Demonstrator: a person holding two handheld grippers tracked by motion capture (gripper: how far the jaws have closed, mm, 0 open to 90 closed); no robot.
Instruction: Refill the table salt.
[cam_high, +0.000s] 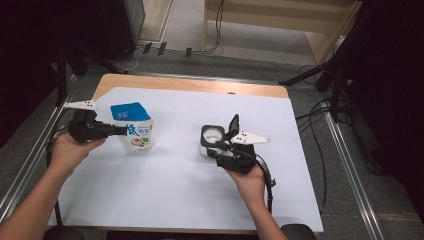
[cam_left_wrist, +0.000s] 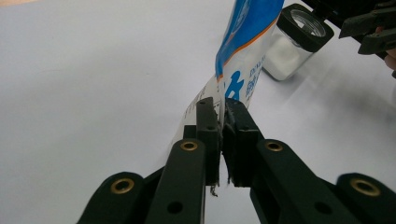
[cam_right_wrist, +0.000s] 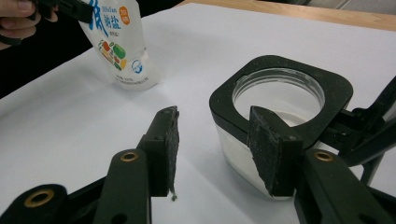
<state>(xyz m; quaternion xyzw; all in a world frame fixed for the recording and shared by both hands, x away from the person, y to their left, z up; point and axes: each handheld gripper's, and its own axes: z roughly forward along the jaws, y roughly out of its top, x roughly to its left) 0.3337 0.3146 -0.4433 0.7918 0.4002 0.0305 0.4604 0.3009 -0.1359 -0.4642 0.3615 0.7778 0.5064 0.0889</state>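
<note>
While the left hand-held gripper (cam_left_wrist: 223, 116) pinched the salt pouch (cam_high: 132, 128) upright, the jar (cam_right_wrist: 280, 100) sat lid-open; right hand-held gripper (cam_right_wrist: 215, 140) was open beside it, pouring not begun.

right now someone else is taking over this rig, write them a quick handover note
Left gripper: shut on the edge of the salt pouch, holding it upright on the white table cover.
Right gripper: open, its jaws by the near side of the glass salt jar and not clamped on it.
The jar stands mid-table, right of the pouch, with its black flip lid up and some white salt inside.
Done: jar open, pouch gripped.
Left, most likely: steady the jar, bring the pouch over and pour.
</note>
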